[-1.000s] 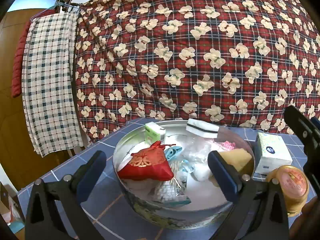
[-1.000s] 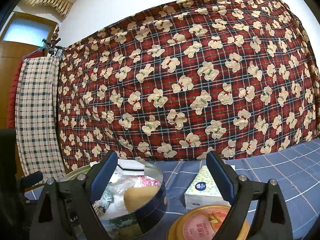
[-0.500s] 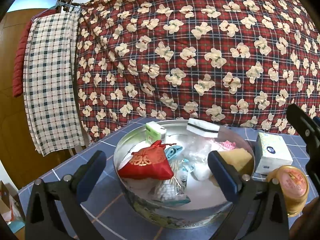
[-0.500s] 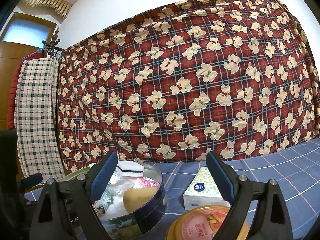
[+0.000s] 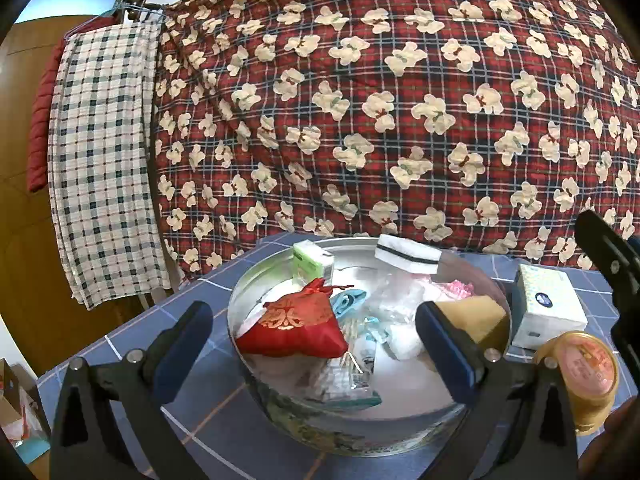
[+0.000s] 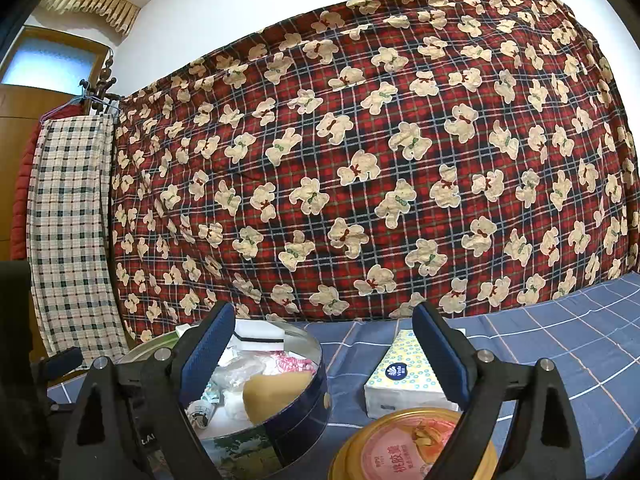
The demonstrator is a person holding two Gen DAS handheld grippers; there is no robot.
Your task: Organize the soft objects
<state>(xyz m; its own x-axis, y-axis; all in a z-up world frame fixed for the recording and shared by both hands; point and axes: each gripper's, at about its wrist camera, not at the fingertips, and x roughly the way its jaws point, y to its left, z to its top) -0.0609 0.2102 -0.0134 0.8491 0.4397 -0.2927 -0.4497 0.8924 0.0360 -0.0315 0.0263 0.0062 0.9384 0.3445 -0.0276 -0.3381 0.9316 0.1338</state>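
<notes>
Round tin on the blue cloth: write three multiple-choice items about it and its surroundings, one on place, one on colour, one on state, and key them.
1. Where is the tissue box?
A. Inside the round tin
B. On the blue checked cloth, beside the tin
C. Hanging on the plaid quilt

2. What colour is the drawstring pouch in the tin?
A. Red with gold pattern
B. Plain green
C. Black

3. How does the left gripper stand?
A. Shut on the pouch
B. Shut on the yellow sponge
C. Open, holding nothing

Key: 1 B, the box sits on the cloth outside the tin's wall. 2 A, the pouch is red with a gold band. 3 C, its two blue pads stand wide apart with nothing pressed between them.
</notes>
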